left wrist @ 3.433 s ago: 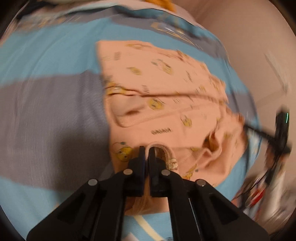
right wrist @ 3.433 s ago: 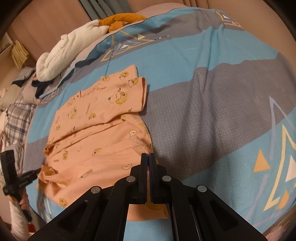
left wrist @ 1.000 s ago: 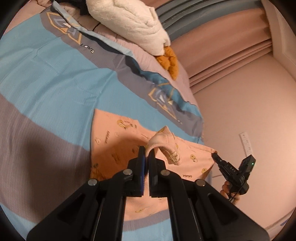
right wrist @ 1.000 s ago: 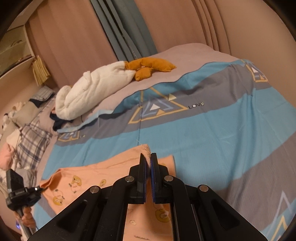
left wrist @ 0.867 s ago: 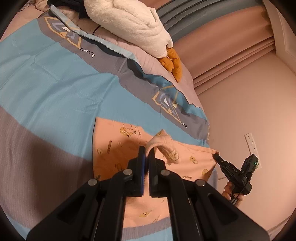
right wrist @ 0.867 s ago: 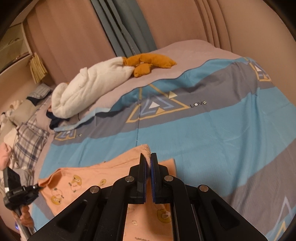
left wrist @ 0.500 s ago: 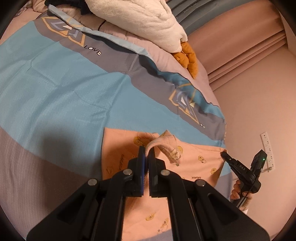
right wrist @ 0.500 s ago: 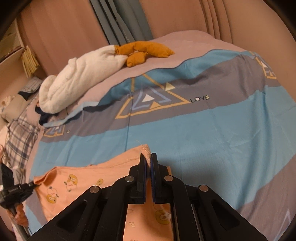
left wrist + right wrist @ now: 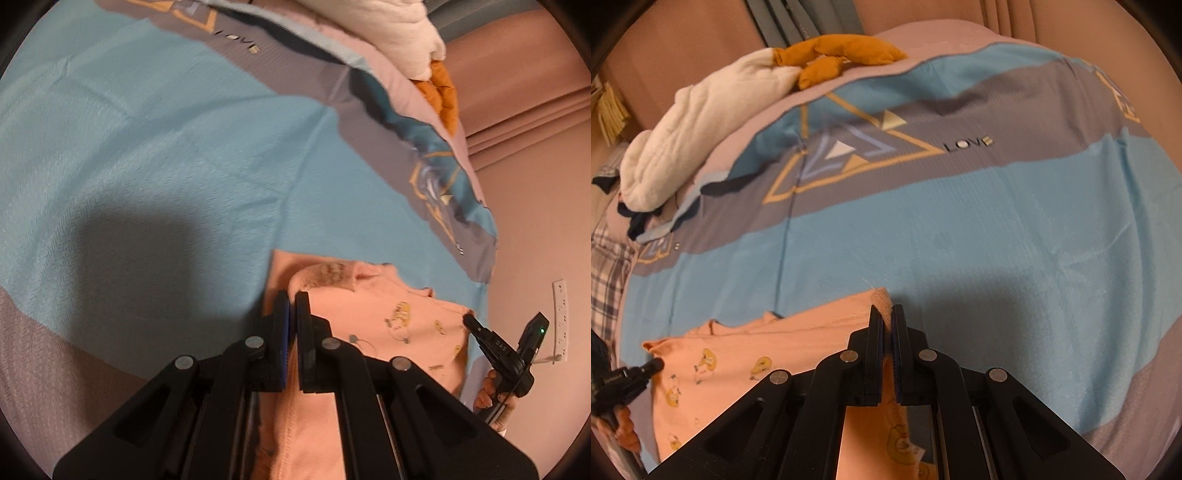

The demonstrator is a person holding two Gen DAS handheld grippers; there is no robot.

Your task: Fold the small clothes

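Lowered toward the bed (image 9: 997, 229) since a second ago, the peach garment (image 9: 388, 314) is pinched by left gripper (image 9: 290, 295) and right gripper (image 9: 887, 308), so the fold looks nearly laid.

Was a home bedroom: bed (image 9: 997, 229) with striped blue-grey cover filled the frame, white blanket (image 9: 694, 125) upper left, curtains (image 9: 809, 18) at top, wall socket (image 9: 559, 310) lower right.

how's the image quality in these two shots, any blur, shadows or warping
Left wrist view: soft motion blur across the bedspread, a big dark shadow beside the hand-held gripper. Right wrist view: sharper, the LOVE print readable, shadow right of the gripper. Both: strong fisheye bending, black corners, warm dim light.
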